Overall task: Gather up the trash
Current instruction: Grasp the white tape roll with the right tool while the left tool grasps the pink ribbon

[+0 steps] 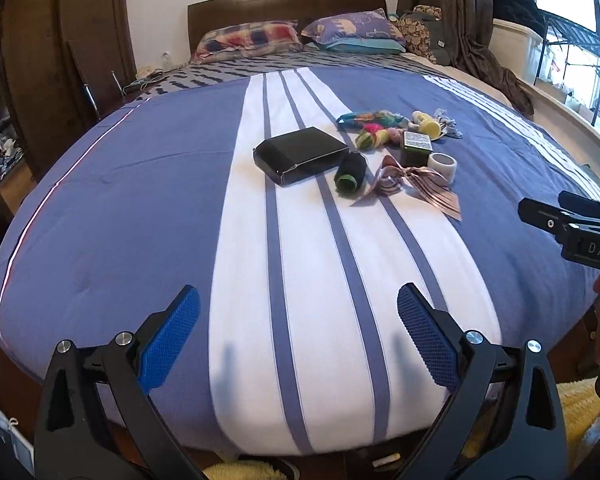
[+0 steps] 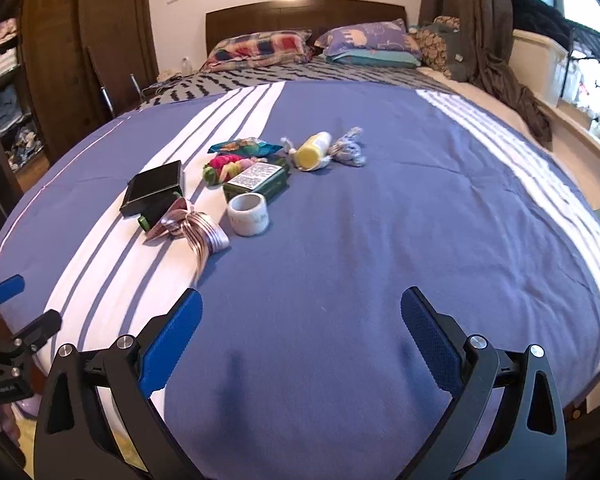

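Note:
A cluster of small items lies mid-bed on the blue and white striped cover: a black box [image 1: 300, 155] [image 2: 155, 187], a dark spool [image 1: 351, 173], a pink ribbon bow [image 1: 412, 182] [image 2: 192, 226], a white tape roll [image 1: 442, 165] [image 2: 248, 213], a green printed box [image 1: 415, 143] [image 2: 258, 180], a colourful wrapper [image 1: 370, 117] [image 2: 244, 146], a yellow bottle [image 1: 428, 123] [image 2: 314, 151] and grey crumpled bits [image 2: 350, 148]. My left gripper [image 1: 298, 320] is open and empty over the bed's near edge. My right gripper [image 2: 302, 320] is open and empty, to the right of it.
Pillows [image 1: 252, 38] [image 2: 370, 40] lie at the wooden headboard [image 2: 304, 10]. A brown curtain [image 1: 472, 20] and white bins [image 2: 540, 60] stand by the window at right. A wardrobe with shelves [image 2: 8, 80] is at left. A yellow rug [image 1: 572, 412] lies on the floor.

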### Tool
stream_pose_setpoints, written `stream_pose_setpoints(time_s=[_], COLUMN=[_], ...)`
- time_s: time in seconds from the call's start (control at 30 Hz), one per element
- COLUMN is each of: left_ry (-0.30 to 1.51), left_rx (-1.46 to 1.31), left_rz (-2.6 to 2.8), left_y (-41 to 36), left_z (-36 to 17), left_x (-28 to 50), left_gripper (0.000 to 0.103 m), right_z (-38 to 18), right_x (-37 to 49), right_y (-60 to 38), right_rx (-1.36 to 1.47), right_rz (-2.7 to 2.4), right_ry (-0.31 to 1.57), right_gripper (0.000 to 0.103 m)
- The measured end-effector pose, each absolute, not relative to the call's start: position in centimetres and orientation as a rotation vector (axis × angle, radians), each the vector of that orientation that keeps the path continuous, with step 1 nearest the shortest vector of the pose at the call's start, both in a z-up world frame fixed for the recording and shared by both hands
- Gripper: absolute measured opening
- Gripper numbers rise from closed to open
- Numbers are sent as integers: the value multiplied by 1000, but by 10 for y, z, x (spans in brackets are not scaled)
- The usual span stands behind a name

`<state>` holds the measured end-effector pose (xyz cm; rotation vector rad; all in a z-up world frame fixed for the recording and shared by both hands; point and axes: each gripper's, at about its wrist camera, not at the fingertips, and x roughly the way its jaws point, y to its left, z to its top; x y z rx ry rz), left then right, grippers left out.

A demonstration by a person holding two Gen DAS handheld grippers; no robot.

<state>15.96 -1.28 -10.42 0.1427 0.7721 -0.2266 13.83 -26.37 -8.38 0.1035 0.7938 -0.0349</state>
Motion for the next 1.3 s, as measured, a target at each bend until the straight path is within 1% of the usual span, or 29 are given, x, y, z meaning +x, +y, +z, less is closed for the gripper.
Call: stream_pose_setpoints(time_s=[0.13, 0.17, 0.2, 0.23, 0.3, 0.33, 0.43, 0.47, 0.5, 0.53, 0.6, 0.63, 0.67, 0.7, 0.9, 0.97, 1.03, 1.2, 1.27, 1.3], left_ry=[784, 785, 784, 783, 784, 784, 781, 782, 782, 783, 787, 791, 794, 797, 790, 797, 815, 824, 838, 848], left_rx=[141, 139, 140, 142, 148, 150, 158, 158, 157, 156, 155, 154, 152, 151, 161, 159, 137, 109, 99, 94], left_rz=[-227, -231, -236, -240, -253, -260, -277, -283, -288, -293, -302, -307, -314, -326, -382, -399, -432, -459, -471, -475], left_y=[-16, -18, -20, -22, -27, -30, -38, -41, -43, -45, -50, -53, -55, -59, -89, -99, -109, -126, -132, -134], left_z=[-110, -110, -110, -111, -112, -113, -113, -114, -114, -114, -115, -116, -117, -117, -117, -118, -120, -120, -122, -124], left_x=[180, 184, 188, 190, 196, 199, 205, 207, 208, 209, 212, 213, 214, 214, 222, 225, 231, 246, 253, 256], left_gripper=[94, 94, 94, 94, 94, 94, 94, 94, 94, 94, 94, 94, 94, 94, 93, 87, 85, 71, 59, 55], right_z=[-90, -90, -91, -92, -94, -95, -100, -102, -106, -109, -115, -118, -118, -116, -101, -99, -98, -103, -105, -106], right_x=[165, 172, 182, 188, 204, 210, 229, 235, 240, 244, 250, 253, 254, 253, 239, 238, 234, 230, 228, 227], right_y=[-256, -255, -254, -254, -255, -256, -253, -252, -251, -250, -249, -249, -250, -254, -275, -280, -287, -302, -307, -310], right_rx=[114, 114, 115, 119, 136, 141, 142, 135, 137, 142, 145, 141, 150, 175, 169, 159, 155, 156, 160, 163], right_rz=[9, 12, 17, 20, 25, 30, 52, 53, 63, 72, 83, 82, 91, 107, 70, 58, 48, 29, 24, 22], right_ry=[796, 796, 796, 798, 806, 813, 829, 837, 850, 863, 889, 897, 894, 884, 836, 831, 830, 835, 835, 836], right_gripper=[98, 94, 88, 84, 73, 71, 71, 68, 63, 60, 49, 46, 39, 35, 35, 35, 35, 35, 35, 35])
